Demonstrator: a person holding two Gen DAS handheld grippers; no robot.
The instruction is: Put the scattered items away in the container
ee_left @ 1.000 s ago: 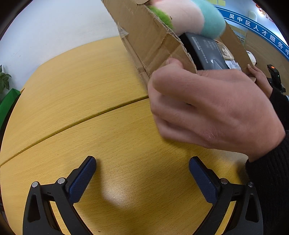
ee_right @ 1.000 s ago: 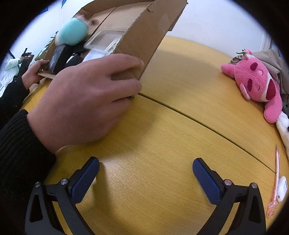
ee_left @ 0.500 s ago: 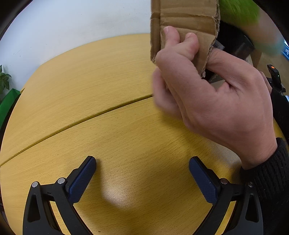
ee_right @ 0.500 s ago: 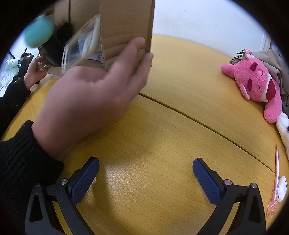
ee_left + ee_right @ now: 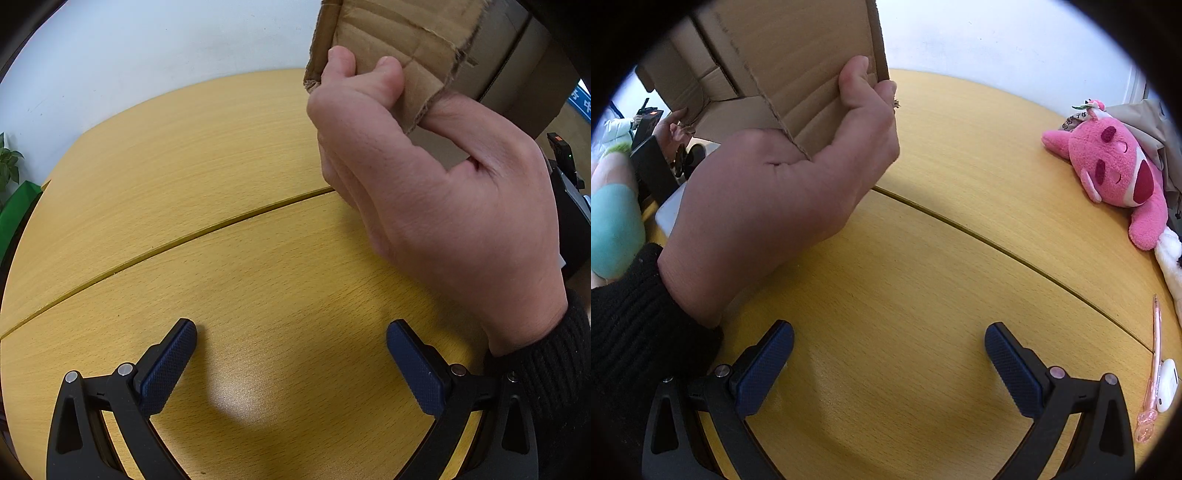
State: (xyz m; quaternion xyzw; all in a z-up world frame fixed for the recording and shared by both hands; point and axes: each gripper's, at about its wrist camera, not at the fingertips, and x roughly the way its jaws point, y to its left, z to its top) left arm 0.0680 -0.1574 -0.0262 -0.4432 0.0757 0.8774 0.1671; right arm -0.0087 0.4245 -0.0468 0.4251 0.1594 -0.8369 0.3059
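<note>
The cardboard box [image 5: 798,66] is hanging tipped up above the yellow wooden table [image 5: 221,258], pinched at a torn flap by a bare hand [image 5: 443,206] in a black knitted sleeve; in the right wrist view the same hand [image 5: 783,177] is wrapping its thumb over the flap's edge while a second hand [image 5: 670,127] is steadying the far side of the box. The left gripper [image 5: 291,363] is sitting low over the table with its blue-padded fingers [image 5: 168,369] spread wide and nothing between them. The right gripper [image 5: 889,365] is likewise resting splayed, its pads [image 5: 1010,369] gripping nothing, only bare tabletop showing in the gap. Outward from the right gripper, a pink pen [image 5: 1152,373] and a small white earbud case [image 5: 1167,384] are lying just beside each other near the table's right edge. Farther back on that side a pink plush toy [image 5: 1115,173] is lying against beige fabric [image 5: 1145,122]. At the left edge of the right wrist view, a teal and pink plush [image 5: 613,221] is lying below the raised box, with a dark flat object [image 5: 652,166] and a white one [image 5: 670,212] near it. A seam is running across the tabletop ahead of both grippers, and a green plant [image 5: 9,170] is showing at the far left of the left wrist view.
</note>
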